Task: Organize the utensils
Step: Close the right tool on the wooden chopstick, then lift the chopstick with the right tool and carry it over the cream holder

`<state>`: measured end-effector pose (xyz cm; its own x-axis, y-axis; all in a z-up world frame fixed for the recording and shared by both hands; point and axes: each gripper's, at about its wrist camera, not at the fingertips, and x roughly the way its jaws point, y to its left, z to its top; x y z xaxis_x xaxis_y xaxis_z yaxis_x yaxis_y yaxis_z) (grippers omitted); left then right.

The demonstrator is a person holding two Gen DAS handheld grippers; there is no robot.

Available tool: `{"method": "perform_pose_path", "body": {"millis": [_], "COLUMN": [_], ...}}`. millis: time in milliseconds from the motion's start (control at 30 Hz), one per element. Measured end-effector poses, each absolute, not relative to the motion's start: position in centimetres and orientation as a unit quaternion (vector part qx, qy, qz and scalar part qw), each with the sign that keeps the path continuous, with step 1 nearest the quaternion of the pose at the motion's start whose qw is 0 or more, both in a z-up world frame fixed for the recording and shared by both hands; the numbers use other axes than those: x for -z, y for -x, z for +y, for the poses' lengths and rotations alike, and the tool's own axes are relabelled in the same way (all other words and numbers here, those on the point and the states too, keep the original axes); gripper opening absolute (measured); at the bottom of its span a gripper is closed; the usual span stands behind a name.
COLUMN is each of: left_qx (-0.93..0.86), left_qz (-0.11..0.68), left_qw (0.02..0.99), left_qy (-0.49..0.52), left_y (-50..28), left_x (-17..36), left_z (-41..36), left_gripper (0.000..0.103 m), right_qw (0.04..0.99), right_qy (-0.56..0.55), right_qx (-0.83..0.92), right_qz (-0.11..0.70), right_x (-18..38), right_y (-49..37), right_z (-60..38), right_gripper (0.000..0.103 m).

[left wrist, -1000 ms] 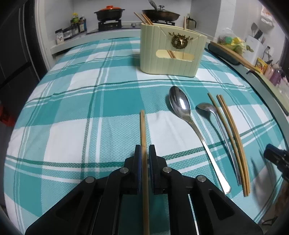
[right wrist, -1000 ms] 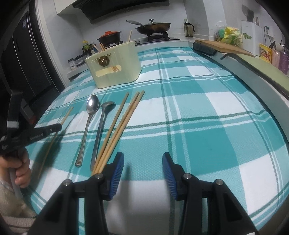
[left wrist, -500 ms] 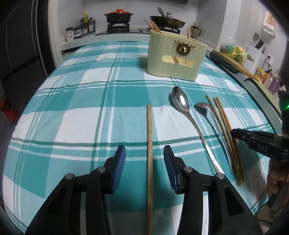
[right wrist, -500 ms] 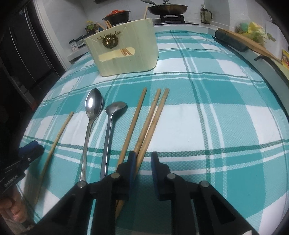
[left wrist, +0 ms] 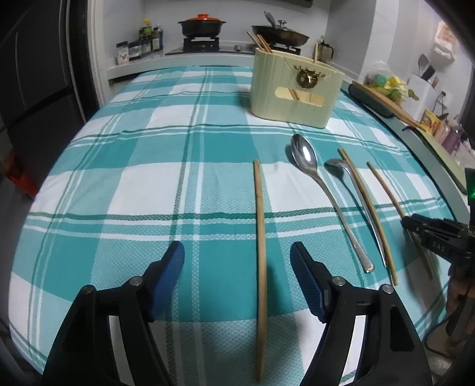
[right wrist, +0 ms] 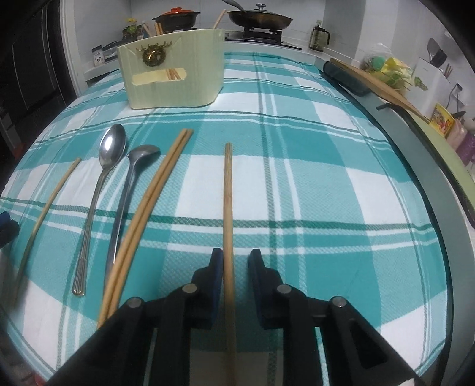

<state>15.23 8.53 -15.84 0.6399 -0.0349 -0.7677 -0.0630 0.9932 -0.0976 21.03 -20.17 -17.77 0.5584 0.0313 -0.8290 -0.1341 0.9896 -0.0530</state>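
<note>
My left gripper (left wrist: pixel 237 252) stands open and its jaws are still opening. A wooden chopstick (left wrist: pixel 258 237) lies loose on the checked cloth between them, touching neither pad. My right gripper (right wrist: pixel 236 258) is opening; a single chopstick (right wrist: pixel 228 207) runs between its jaws, close to the left pad with a gap on the right. Left of it lie a pair of chopsticks (right wrist: pixel 154 190), a small spoon (right wrist: pixel 142 154) and a large spoon (right wrist: pixel 111 148). The cream utensil holder (right wrist: pixel 172 74) stands at the back with chopsticks in it.
A stove with a red-lidded pot (left wrist: pixel 202 25) and a pan (left wrist: pixel 279 34) sits behind the table. A wooden board (right wrist: pixel 380 83) and small packets line the right-hand counter. The table's grey rim (right wrist: pixel 421 166) curves close on the right.
My left gripper let go of its chopstick, opened wide and drew back. My right gripper closed on one of three chopsticks, drew it right of the other two, then loosened.
</note>
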Motion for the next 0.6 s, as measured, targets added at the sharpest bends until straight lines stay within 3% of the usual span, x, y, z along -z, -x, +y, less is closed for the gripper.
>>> {"method": "perform_pose_path", "body": {"millis": [100, 400, 600], "left_qx": [-0.001, -0.017, -0.030], "left_qz": [0.421, 0.462, 0.471], "left_qw": [0.906, 0.887, 0.882], "left_qy": [0.042, -0.017, 0.002], "left_y": [-15.2, -16.6, -16.9], "left_x": [16.0, 18.5, 19.0], "left_z": [7.2, 4.7, 5.5], "left_gripper": [0.088, 0.089, 0.103], "right_qw": [0.889, 0.895, 0.899], "right_qy": [0.052, 0.064, 0.069], "right_qx": [-0.037, -0.038, -0.038], "right_qz": [0.454, 0.441, 0.431], "right_x": [18.0, 18.2, 18.2], "right_y": [-20.4, -20.1, -19.8], "right_z": [-20.7, -20.3, -20.2], "right_gripper": [0.036, 0.036, 0.036]}}
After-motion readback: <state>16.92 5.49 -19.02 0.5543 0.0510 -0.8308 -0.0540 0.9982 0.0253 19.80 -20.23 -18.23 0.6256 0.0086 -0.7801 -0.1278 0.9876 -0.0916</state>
